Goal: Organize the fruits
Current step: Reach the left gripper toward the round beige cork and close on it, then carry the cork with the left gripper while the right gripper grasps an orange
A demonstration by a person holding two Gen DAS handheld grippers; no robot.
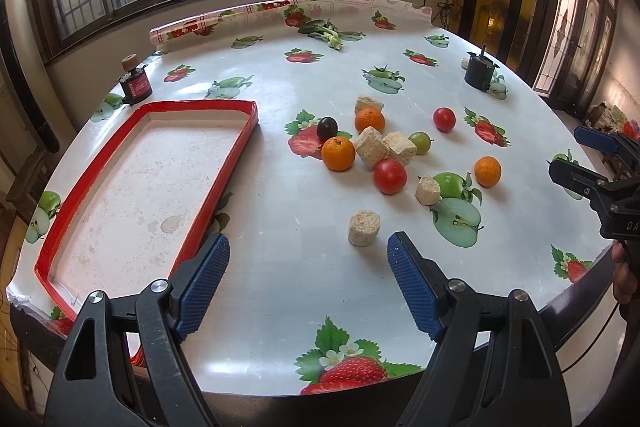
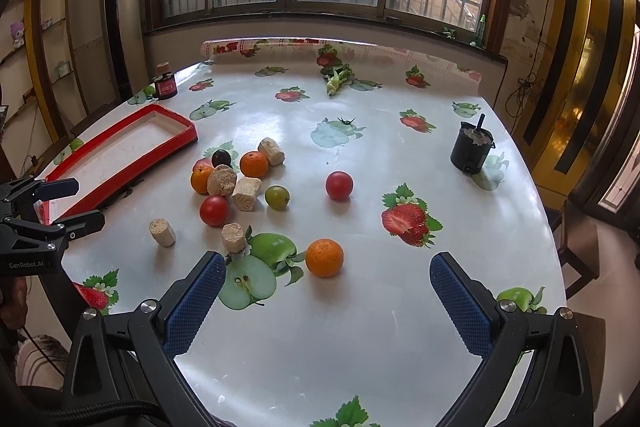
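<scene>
- Both my grippers hover at the near edge of the table (image 1: 280, 287), fingers spread wide and holding nothing: the left gripper (image 1: 308, 283) near the tray's corner, the right gripper (image 2: 326, 303) facing the nearest orange (image 2: 324, 257).
- The red tray (image 1: 234, 163) sits to my left, bare inside; no fruit has gone in, so I judge the sorting has not yet begun.
- The fruit lies loose mid-table: two more oranges (image 1: 338, 153), two tomatoes (image 1: 390, 176), a green grape (image 1: 420, 142) and a dark grape (image 1: 327, 128), mixed among pale cork-like blocks (image 1: 363, 228).
- The nearest orange stands well apart from the rest, just ahead of my right fingers.
- Next move, as I read it: ease the right gripper forward, straddle that orange, close gently so it does not roll, then carry it to the tray.
- The blocks touching the clustered fruit will make later picks tighter.
</scene>
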